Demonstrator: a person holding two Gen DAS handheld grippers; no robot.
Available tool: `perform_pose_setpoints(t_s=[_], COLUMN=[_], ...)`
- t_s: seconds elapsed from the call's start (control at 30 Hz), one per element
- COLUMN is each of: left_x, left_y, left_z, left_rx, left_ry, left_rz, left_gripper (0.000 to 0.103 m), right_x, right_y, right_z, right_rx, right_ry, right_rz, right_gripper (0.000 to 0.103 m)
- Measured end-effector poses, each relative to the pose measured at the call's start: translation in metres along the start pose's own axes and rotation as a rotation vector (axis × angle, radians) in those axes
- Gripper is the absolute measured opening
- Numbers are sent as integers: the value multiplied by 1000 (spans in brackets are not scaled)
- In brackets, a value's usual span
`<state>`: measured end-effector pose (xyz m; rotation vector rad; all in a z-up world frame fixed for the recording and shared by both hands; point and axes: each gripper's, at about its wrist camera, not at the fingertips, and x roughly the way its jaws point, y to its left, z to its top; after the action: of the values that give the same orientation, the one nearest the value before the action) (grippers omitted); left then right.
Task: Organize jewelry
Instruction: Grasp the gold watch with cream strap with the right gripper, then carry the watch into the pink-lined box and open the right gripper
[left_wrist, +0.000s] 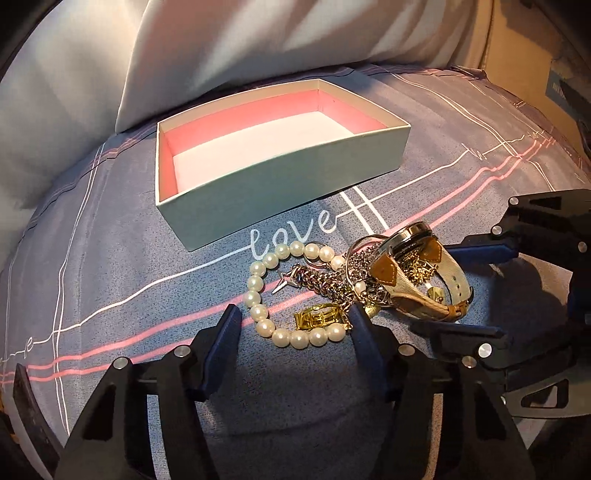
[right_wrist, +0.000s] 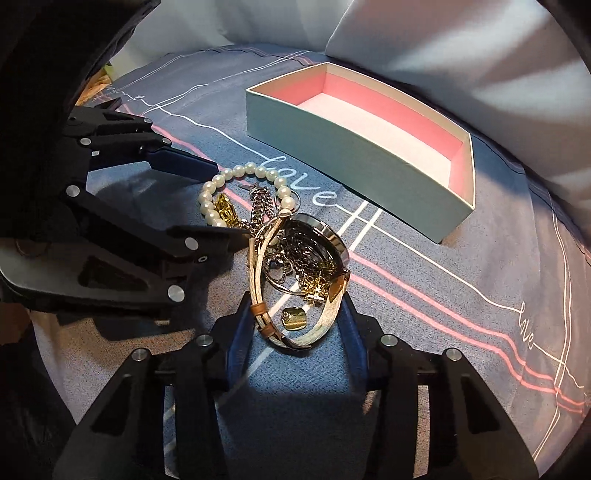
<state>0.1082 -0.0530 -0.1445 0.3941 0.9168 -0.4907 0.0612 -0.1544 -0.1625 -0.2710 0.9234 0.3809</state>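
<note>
A white pillow (left_wrist: 221, 40) lies behind the open box (left_wrist: 280, 181), pink inside and empty, on the blue-grey bedsheet (left_wrist: 110, 258). Just before the box sits a tangled heap: pearl bracelet (left_wrist: 258, 295), silver chain (left_wrist: 325, 284), gold clasp (left_wrist: 317, 317) and watch (left_wrist: 410, 273). The left claw (left_wrist: 295, 325), half open, straddles the bracelet's near arc, touching nothing clearly. The right claw (right_wrist: 295, 321) grasps the watch's strap, pads against both sides.

Grey bedsheet (left_wrist: 110, 258) with "love" lettering; white pillow (left_wrist: 221, 44) behind
</note>
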Motion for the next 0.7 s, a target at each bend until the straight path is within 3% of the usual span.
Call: perform_pose_setpoints(t_s=[0.2,0.23,0.27,0.7], left_x=[-13,-17,-21,-89], left_y=[2,2,3,17], left_z=[0,1,3,38], left_rx=[-15,-23,-34,-135], left_ry=[-14,-20,-23,-147], left_rz=[-2,-8,-23,-12], left_gripper=[36,28,13,12], right_x=[-8,-11,-13,-46], right_y=[-4,-7,-8,-26], right_z=[-1,-2,-2,22], right_rx=[95,119,143,245], right_ry=[29,31,30,-55], right_rz=[6,8,8,-12], right_gripper=[34,34,34,34])
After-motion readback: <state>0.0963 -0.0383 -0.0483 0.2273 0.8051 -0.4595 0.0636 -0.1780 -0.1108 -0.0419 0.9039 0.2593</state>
